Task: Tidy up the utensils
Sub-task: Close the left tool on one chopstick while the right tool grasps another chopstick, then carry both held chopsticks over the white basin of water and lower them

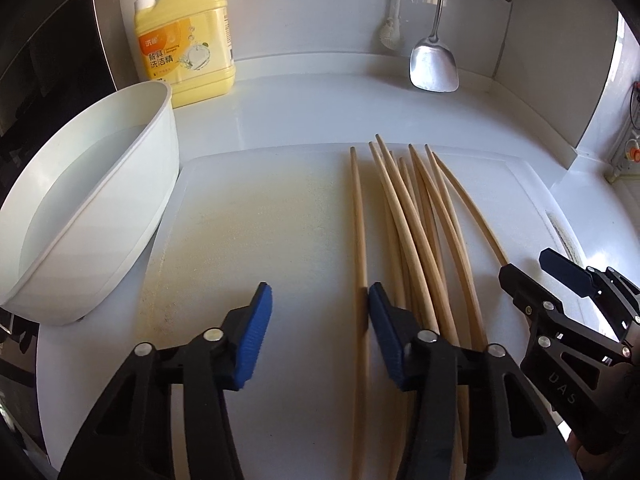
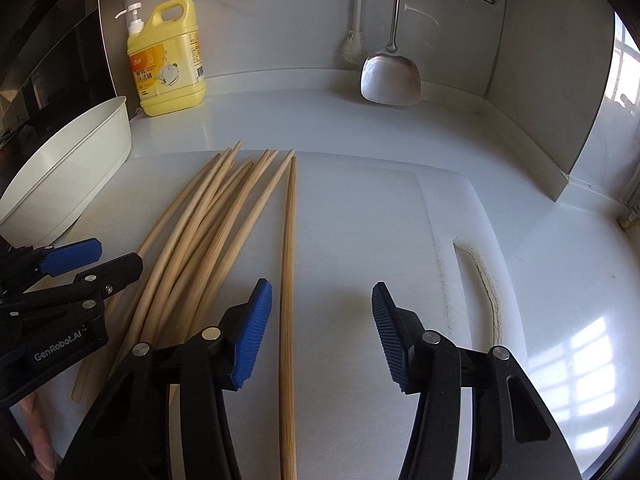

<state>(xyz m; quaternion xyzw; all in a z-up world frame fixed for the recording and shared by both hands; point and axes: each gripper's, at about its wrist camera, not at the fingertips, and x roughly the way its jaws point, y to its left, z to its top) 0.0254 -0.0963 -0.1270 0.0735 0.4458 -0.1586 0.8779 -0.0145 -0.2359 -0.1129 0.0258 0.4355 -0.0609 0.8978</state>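
Note:
Several long wooden chopsticks [image 1: 416, 232] lie side by side on a white cutting board [image 1: 256, 220], tips pointing away. My left gripper [image 1: 320, 328] hovers low over their near ends, open. The leftmost chopstick [image 1: 359, 232] runs between its blue pads, close beside the right pad [image 1: 382, 320], which does not press on it. My right gripper [image 2: 320, 328] is also open. The rightmost chopstick [image 2: 289, 264] passes between its pads, near the left pad [image 2: 256, 324], with the rest of the chopsticks [image 2: 200, 240] to its left. Each gripper shows at the edge of the other's view: the right gripper [image 1: 528, 268], the left gripper [image 2: 116, 256].
A white basin [image 1: 132, 208] holding water stands left of the board. A yellow dish-soap bottle [image 1: 188, 40] with a pump is at the back left. A metal spatula [image 1: 434, 64] and a white brush [image 1: 390, 32] hang on the back wall. The board's handle slot [image 2: 486, 280] is on its right.

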